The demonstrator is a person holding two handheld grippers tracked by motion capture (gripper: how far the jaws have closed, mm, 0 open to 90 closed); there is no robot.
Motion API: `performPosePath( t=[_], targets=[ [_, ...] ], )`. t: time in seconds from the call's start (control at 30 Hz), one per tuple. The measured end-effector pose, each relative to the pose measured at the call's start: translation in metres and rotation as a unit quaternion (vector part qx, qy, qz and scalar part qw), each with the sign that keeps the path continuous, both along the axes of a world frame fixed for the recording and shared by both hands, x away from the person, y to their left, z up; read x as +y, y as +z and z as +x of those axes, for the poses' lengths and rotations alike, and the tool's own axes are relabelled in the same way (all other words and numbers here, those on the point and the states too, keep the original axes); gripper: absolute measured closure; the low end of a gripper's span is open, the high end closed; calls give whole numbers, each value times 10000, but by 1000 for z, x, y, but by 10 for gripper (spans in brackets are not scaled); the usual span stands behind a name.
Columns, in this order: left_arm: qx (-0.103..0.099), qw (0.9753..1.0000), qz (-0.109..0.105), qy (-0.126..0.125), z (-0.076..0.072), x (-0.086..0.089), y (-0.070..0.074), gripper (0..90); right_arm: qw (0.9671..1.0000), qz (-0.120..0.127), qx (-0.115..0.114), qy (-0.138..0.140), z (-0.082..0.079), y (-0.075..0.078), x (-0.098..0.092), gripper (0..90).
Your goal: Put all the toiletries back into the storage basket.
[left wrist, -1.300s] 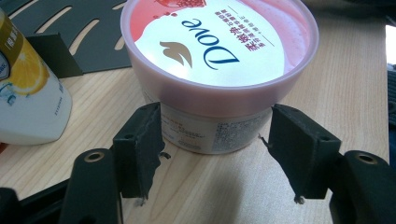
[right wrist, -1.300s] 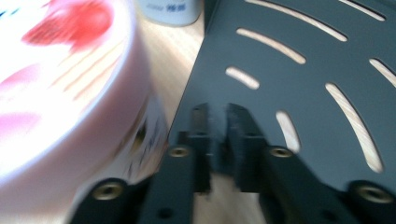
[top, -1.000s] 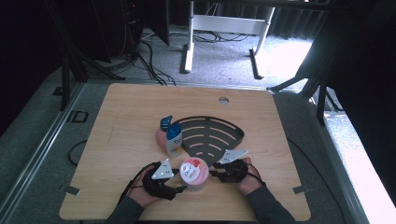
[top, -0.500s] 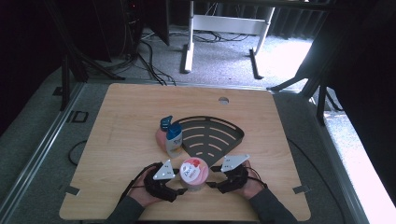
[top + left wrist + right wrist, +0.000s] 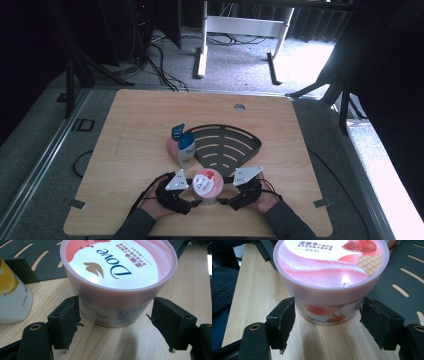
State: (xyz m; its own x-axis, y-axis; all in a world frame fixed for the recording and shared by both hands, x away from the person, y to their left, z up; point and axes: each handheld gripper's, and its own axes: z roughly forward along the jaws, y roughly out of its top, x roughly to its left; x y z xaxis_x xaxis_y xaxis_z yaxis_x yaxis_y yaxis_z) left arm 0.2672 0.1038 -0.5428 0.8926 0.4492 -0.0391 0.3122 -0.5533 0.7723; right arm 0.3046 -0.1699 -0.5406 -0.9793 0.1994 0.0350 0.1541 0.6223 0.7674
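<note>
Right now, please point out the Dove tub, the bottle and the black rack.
Dove tub point(image 5: 117, 261): left gripper view, on its lid.
bottle point(image 5: 186, 149): high view, on its body.
black rack point(image 5: 227, 145): high view, on its slotted surface.

The Dove tub stands on the table, just before the slotted tray; 2 bottles stand at that tray's left.

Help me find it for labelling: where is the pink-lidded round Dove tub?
The pink-lidded round Dove tub stands on the wooden table near its front edge in the high view, between the left tool and right tool, just before the black slotted rack.
</note>
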Motion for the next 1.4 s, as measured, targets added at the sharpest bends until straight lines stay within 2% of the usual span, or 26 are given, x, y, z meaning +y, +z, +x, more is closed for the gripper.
performPosePath(
  t=[0.17,0.3,0.73,0.9,1.13,1.27,1.4],
  targets=[
    [-60,10000,27,-5,-1,-1,1,231,10000,13,-62,8,-1,2,0,268],
    [-221,9998,13,13,-3,-1,5,239,9999,62,-103,-5,-1,5,0,273],
    [-217,9997,105,30,-7,-2,7,240,9997,-43,-248,-5,-6,7,1,275],
    [-194,9997,143,9,-7,-4,8,240,9997,-82,-230,-26,-8,9,0,275],
    [-130,9999,67,23,-8,-8,15,241,9996,-29,-260,-41,-11,16,-5,274],
    [-129,9998,116,48,-4,-12,19,240,9997,-7,-245,-73,-8,19,-8,274],
    [-96,9999,130,59,0,-17,20,240,9994,-65,-334,-76,-5,22,-11,275]
  ],
)
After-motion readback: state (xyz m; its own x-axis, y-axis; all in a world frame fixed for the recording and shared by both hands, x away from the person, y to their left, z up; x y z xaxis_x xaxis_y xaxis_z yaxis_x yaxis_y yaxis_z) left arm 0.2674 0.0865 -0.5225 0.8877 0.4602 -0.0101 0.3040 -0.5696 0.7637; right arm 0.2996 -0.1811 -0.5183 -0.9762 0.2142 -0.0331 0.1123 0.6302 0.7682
